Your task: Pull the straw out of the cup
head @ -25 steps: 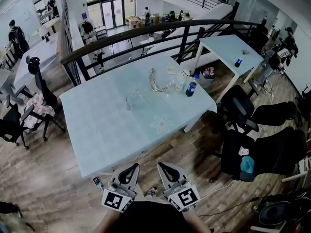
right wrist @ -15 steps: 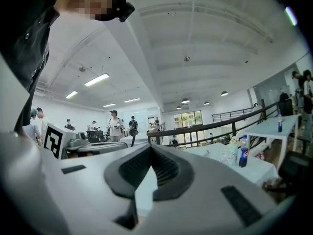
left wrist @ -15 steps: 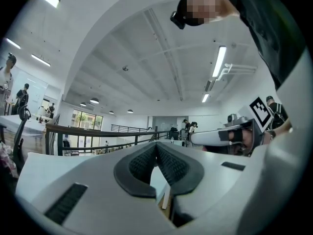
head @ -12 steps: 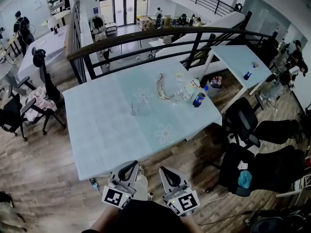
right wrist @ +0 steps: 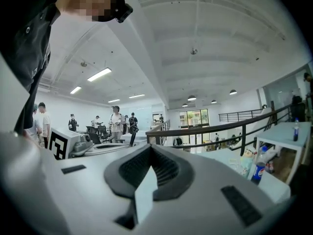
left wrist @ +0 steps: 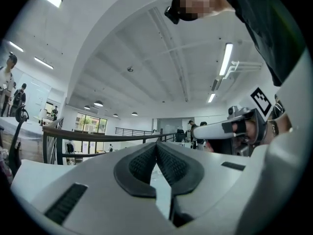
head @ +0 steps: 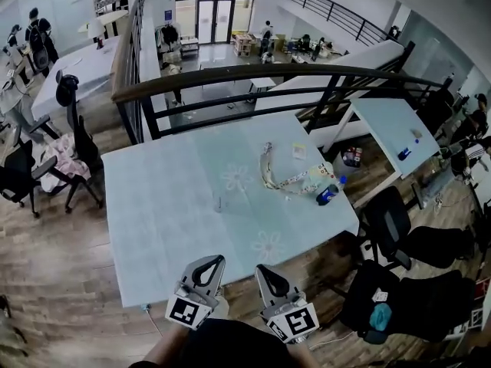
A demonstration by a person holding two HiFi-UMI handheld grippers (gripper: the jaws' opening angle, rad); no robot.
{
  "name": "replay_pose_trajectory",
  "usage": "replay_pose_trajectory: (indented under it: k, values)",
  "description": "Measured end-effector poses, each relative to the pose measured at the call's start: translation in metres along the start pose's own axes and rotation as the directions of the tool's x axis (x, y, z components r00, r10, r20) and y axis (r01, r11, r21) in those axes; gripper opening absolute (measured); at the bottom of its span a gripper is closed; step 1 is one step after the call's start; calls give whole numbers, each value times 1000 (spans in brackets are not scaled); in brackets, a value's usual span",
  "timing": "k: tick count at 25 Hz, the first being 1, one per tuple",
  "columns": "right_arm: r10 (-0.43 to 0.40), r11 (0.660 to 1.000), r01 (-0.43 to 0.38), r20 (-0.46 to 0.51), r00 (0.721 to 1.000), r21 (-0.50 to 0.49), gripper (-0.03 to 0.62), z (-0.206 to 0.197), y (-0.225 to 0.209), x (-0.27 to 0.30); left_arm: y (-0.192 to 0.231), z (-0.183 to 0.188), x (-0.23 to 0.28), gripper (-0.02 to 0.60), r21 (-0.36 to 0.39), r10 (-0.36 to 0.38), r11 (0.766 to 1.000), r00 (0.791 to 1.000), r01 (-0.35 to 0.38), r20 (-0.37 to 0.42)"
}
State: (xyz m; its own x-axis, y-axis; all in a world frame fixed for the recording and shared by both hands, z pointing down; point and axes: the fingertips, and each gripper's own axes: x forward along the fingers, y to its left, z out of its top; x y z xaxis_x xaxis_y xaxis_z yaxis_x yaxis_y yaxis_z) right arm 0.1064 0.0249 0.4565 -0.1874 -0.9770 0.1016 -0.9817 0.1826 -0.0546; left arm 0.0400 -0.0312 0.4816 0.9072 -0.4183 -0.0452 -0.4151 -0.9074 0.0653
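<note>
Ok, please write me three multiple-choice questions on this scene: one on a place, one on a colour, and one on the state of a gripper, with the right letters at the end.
1. Where on the table does the blue bottle stand?
A. at its left edge
B. in its middle
C. near its right edge

2. What colour is the table top?
A. dark brown
B. pale blue
C. red

3. How do the jaws of the left gripper stand?
A. together, with nothing between them
B. wide apart
C. closed on a straw

Answers:
1 C: the head view shows the bottle close to the right edge.
2 B: the whole top is pale blue.
3 A: in the left gripper view the pads meet and nothing is between them.
</note>
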Motion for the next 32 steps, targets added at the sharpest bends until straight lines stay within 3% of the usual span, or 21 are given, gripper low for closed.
replay_pose_trajectory:
  k: [7,13,22,25,32]
  values:
    - [22,999,-21,8,1000,-34,9,11,-25,70,55,-12,30,12,7,25,1000,1000,-25,-7]
    - [76,997,-77,-37,996,-21,9,6,-28,104,93,-19,37,14,10,129,992,992,-129,-10]
    - [208,978,-209,-89,974,1,9,-11,-48,143,126,-58,59,15,13,288,958,956,-288,-61]
    - [257,965,-260,-104,961,-18,9,-8,-61,153,127,-66,71,86,12,328,945,942,-328,-77]
    - [302,951,-307,-129,944,-20,9,-6,-102,173,132,-83,110,137,34,398,917,912,-397,-102]
